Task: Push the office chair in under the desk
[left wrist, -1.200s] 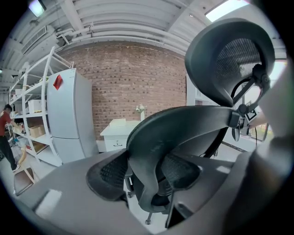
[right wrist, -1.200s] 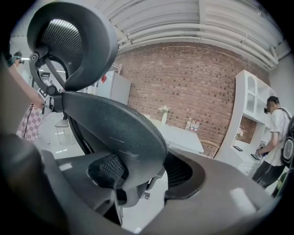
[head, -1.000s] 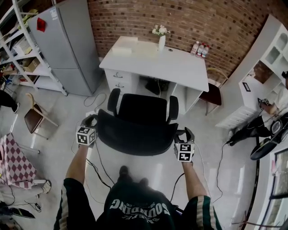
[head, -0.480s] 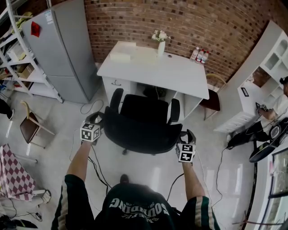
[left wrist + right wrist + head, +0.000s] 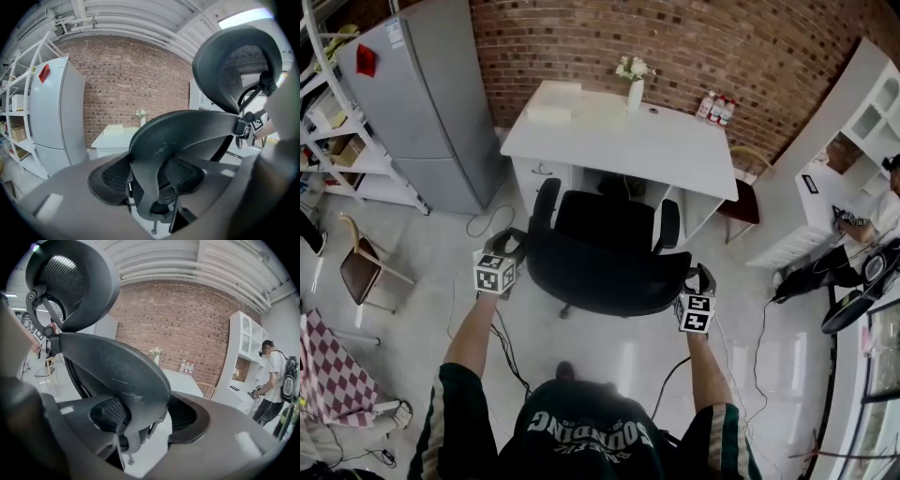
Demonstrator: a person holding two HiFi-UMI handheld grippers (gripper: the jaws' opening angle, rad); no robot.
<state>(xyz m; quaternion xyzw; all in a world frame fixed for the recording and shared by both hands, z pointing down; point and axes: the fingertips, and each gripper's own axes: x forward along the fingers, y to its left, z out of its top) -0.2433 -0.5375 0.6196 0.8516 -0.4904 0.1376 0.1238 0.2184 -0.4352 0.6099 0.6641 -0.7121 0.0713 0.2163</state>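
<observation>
The black office chair (image 5: pixel 605 253) faces the white desk (image 5: pixel 675 141), its seat reaching the desk's knee opening. My left gripper (image 5: pixel 514 247) clasps the left edge of the backrest and my right gripper (image 5: pixel 698 281) clasps the right edge. In the left gripper view the curved backrest (image 5: pixel 187 136) runs between the jaws of the left gripper (image 5: pixel 150 180), both pads against it, with the headrest (image 5: pixel 234 65) above. The right gripper view shows the right gripper (image 5: pixel 145 416) closed on the backrest (image 5: pixel 117 366) in the same way, below the headrest (image 5: pixel 70 282).
A grey fridge (image 5: pixel 422 103) and white shelving (image 5: pixel 337 122) stand left of the desk. A wooden chair (image 5: pixel 361 267) is at far left, a small chair (image 5: pixel 741 197) at the desk's right. Cables (image 5: pixel 492 328) lie on the floor. A person (image 5: pixel 862 253) stands by the white cabinet (image 5: pixel 844 159).
Both grippers and the chair have moved forward toward the desk. The chair's seat now sits closer to the desk's front edge.
</observation>
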